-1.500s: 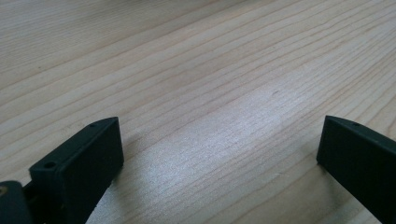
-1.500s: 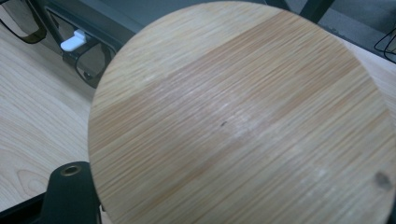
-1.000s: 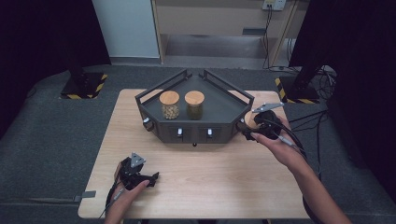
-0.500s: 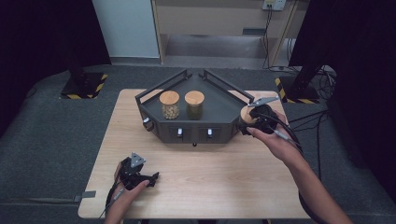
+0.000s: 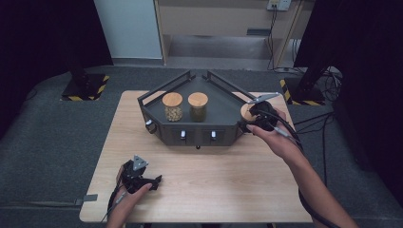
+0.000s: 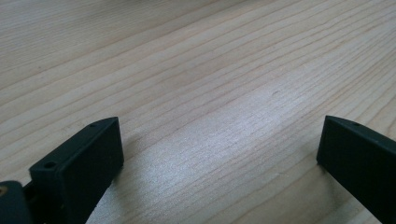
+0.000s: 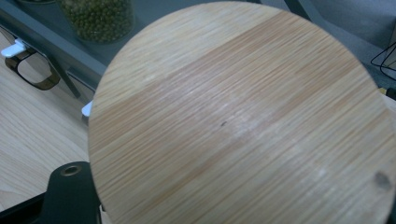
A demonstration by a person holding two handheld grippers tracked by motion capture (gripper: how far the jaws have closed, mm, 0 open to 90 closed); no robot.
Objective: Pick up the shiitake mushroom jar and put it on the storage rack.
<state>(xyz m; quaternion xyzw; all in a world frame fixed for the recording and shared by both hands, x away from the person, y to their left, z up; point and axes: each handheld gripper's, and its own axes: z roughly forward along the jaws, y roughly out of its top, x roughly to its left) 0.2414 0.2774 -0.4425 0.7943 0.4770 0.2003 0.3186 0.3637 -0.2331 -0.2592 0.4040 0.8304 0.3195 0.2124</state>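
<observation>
At the tray's (image 5: 228,111) right edge, the right hand-held gripper (image 5: 254,118) is carrying a clamped jar (image 5: 247,112), needing placement beside the two jars; the left hand-held gripper (image 5: 142,178) is resting apart, lower left.

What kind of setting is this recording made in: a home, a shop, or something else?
Most likely a lab or studio set up for recording. A bare wooden table stands on grey carpet between black curtains, stand bases marked with yellow and black tape sit beside it, and loose cables run across the floor.
</observation>
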